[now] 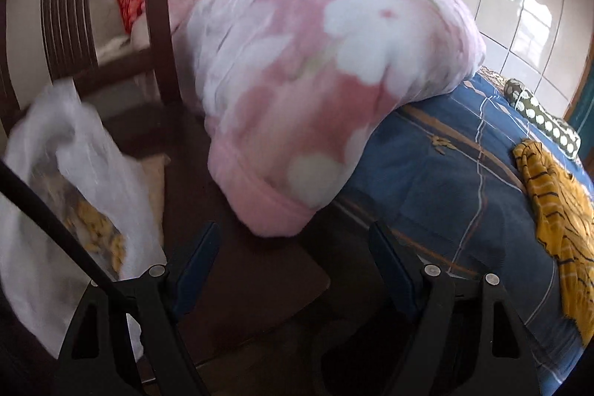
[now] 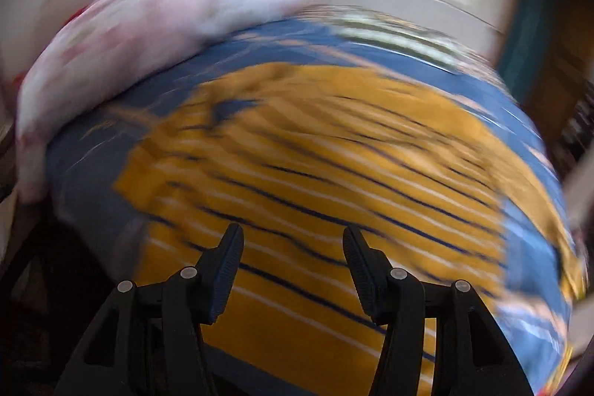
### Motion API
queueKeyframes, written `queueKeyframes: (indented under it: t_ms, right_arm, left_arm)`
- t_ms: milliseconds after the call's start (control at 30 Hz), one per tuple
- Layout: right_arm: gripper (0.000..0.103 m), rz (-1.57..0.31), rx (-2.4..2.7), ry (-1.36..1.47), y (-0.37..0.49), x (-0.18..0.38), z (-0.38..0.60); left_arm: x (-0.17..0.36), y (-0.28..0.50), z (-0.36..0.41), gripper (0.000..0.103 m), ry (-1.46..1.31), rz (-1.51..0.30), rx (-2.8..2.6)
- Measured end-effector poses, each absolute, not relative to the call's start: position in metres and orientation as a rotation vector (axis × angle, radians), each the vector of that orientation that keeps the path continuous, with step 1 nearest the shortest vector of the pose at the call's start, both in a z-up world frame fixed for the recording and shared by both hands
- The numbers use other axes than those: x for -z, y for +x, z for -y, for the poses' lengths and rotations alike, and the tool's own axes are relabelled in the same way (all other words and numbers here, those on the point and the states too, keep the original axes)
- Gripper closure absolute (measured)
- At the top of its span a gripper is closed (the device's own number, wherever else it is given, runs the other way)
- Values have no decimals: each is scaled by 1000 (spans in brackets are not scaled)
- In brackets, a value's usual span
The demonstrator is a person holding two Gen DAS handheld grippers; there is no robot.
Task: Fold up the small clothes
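- Yellow striped garment is seen spread on the blue bedspread, laid out there presumably for folding.
- Right gripper is held over the garment, fingers parted and empty.
- Left gripper is likewise held apart, gripping nothing, aimed away from the garment.
- Pink floral blanket is heaped beside the garment; a wooden chair and a white plastic bag lie beyond that blanket.

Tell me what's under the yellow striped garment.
The yellow striped garment lies spread on a blue patterned bedspread, which shows around its edges. Whatever lies directly beneath the cloth is covered. Both grippers are open and empty.
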State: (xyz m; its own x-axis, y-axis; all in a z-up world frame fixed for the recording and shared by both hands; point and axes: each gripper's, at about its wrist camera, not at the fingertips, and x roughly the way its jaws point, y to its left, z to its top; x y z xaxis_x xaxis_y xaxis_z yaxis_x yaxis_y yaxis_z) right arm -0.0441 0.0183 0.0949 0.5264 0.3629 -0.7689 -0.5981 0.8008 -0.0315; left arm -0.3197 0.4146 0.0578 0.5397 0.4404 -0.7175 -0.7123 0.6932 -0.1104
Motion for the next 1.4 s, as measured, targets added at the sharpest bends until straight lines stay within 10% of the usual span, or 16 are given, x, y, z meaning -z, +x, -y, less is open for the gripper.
queueKeyframes:
  t_ms: [867, 967, 1400]
  right_arm:
    - [44, -847, -765, -690, -62, -43, -192]
    - [94, -844, -722, -687, -52, -38, -200]
    - [94, -651, -890, -204, -7, -213, -166]
  left_arm:
    - [-13, -333, -425, 22, -577, -678, -539]
    - [-24, -328, -417, 22, -556, -657, -517]
    - [-68, -270, -370, 22, -486, -640, -363]
